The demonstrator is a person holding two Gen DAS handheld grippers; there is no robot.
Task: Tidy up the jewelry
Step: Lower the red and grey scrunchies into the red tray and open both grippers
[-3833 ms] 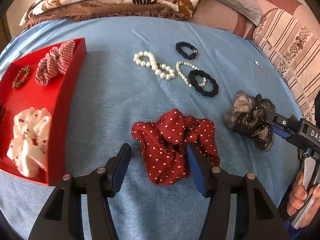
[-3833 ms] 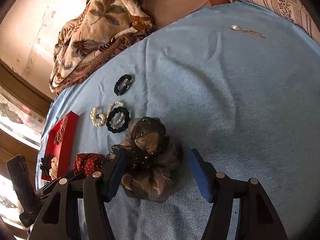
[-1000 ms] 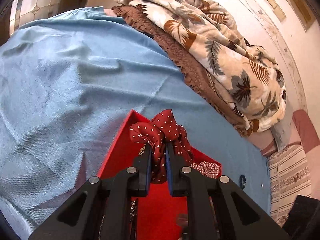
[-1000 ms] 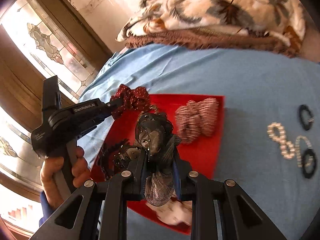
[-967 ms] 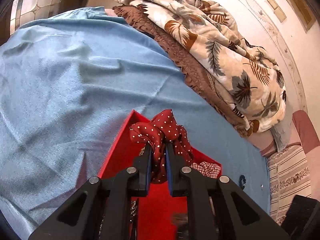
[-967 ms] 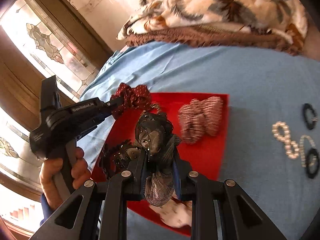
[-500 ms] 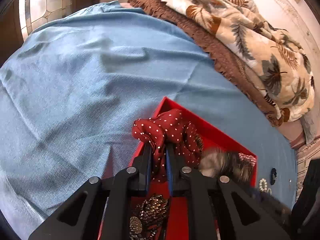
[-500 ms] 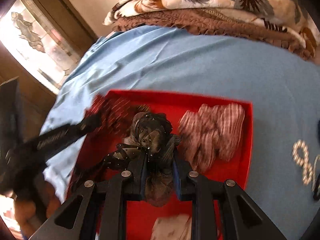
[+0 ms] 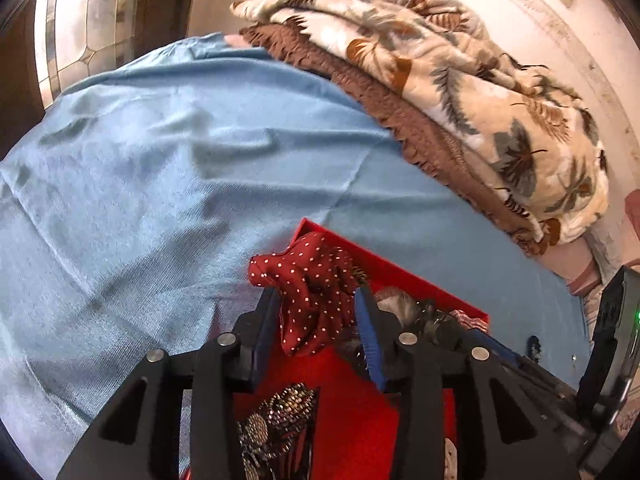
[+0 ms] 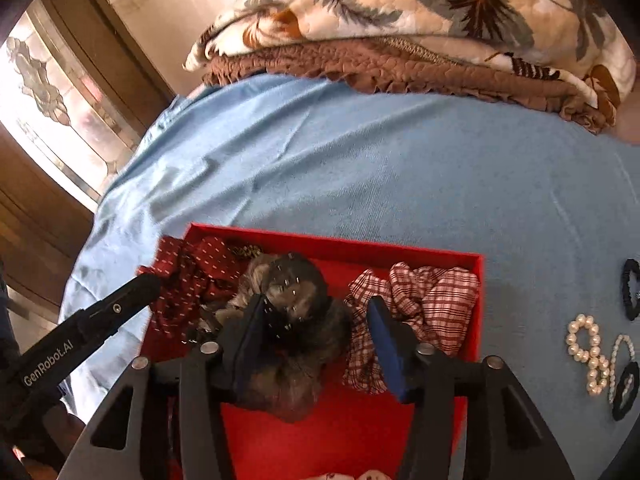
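Now the red dotted scrunchie (image 9: 316, 292) sits at the far corner of the red tray (image 10: 476, 304), between the left gripper (image 9: 316, 336) jaws, which are opening. Beside it the grey scrunchie (image 10: 296, 320) lies in the tray between the right gripper (image 10: 316, 340) jaws, also opening, next to a checked scrunchie (image 10: 424, 300) on the blue sheet (image 10: 360, 168)

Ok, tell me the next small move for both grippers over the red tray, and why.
Probably lift both straight up and clear. The left gripper is opening around the red polka-dot scrunchie, the right gripper around the dark sheer scrunchie. Both scrunchies already sit inside the red tray. The pearl bracelets and black hair ties on the blue sheet remain unsorted.
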